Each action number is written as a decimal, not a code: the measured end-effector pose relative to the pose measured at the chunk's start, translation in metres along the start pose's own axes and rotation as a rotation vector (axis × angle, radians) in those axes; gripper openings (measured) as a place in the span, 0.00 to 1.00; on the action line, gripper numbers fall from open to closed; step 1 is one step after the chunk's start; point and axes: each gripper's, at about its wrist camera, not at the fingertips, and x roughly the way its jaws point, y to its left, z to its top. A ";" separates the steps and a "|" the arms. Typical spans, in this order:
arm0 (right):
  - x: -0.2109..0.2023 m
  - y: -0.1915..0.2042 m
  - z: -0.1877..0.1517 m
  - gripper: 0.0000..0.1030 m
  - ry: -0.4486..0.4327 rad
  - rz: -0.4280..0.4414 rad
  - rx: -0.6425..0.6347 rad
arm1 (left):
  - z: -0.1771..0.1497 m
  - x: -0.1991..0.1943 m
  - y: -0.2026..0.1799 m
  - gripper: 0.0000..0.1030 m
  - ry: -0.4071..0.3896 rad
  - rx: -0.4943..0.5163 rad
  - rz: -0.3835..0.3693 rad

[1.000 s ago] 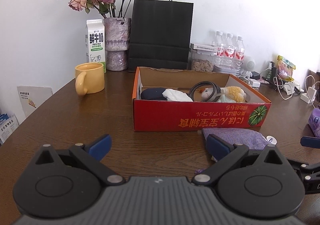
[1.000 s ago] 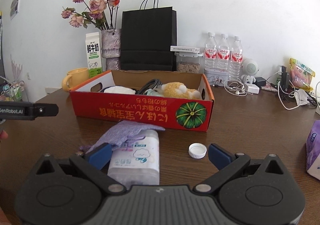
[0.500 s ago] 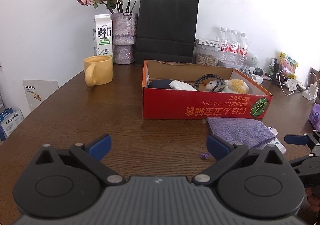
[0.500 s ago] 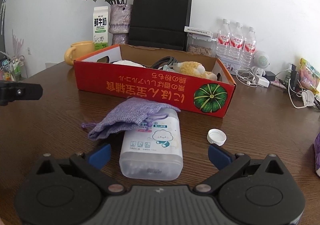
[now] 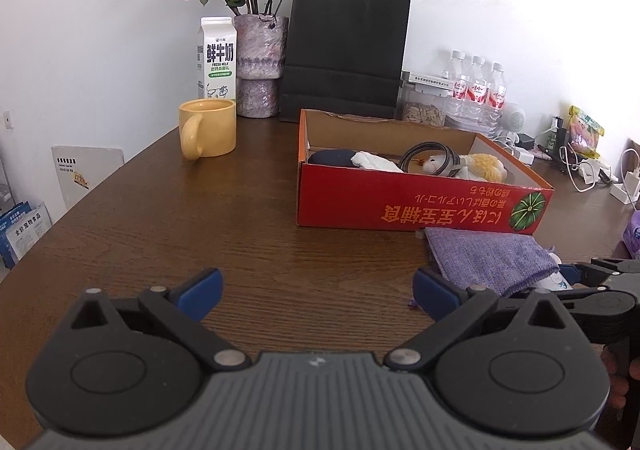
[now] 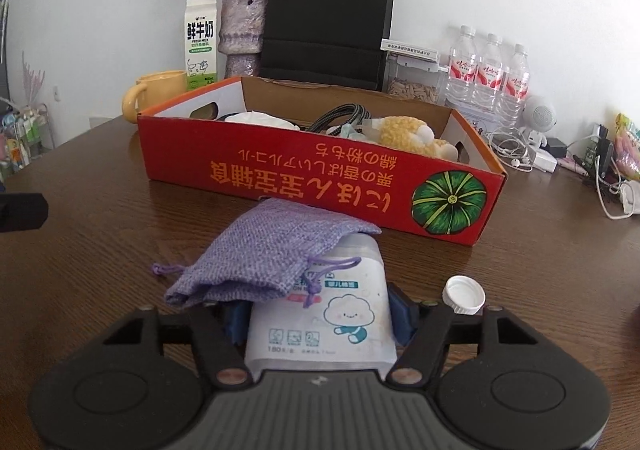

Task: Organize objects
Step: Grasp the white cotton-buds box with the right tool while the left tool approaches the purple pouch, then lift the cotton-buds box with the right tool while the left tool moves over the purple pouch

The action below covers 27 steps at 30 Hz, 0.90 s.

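This looks like a room in a home. A brown wooden table [image 5: 248, 217] stands against a white wall. At its far side are a vase of dried roses [image 5: 260, 61], a milk carton [image 5: 216, 57], a yellow mug [image 5: 208, 127], water bottles [image 5: 478, 93] and, far right, charger cables [image 5: 580, 173].

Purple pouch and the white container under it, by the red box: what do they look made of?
Purple pouch: coarse woven fabric, burlap-like, matte; the open weave and drawstring show. White container: apparently translucent plastic with a printed label, smooth and slightly glossy. Red box: printed cardboard, brown inside.
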 end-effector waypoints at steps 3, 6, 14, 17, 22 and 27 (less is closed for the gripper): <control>-0.016 -0.006 0.002 0.63 -0.059 0.059 0.059 | 0.001 -0.005 0.000 1.00 -0.005 -0.001 0.002; -0.029 -0.005 0.006 0.63 -0.101 0.070 0.066 | 0.004 -0.010 0.000 1.00 -0.012 -0.002 0.000; -0.030 0.011 0.010 0.63 -0.096 0.120 0.058 | 0.006 -0.016 0.007 1.00 -0.015 -0.005 0.009; -0.029 0.018 0.010 0.63 -0.092 0.138 0.052 | 0.005 -0.017 0.011 1.00 -0.011 -0.014 0.017; -0.042 0.026 0.007 0.63 -0.109 0.151 0.037 | 0.003 -0.021 0.015 1.00 -0.006 -0.027 0.015; -0.055 0.022 0.005 0.63 -0.119 0.130 0.041 | 0.005 -0.020 0.013 1.00 0.000 -0.023 0.006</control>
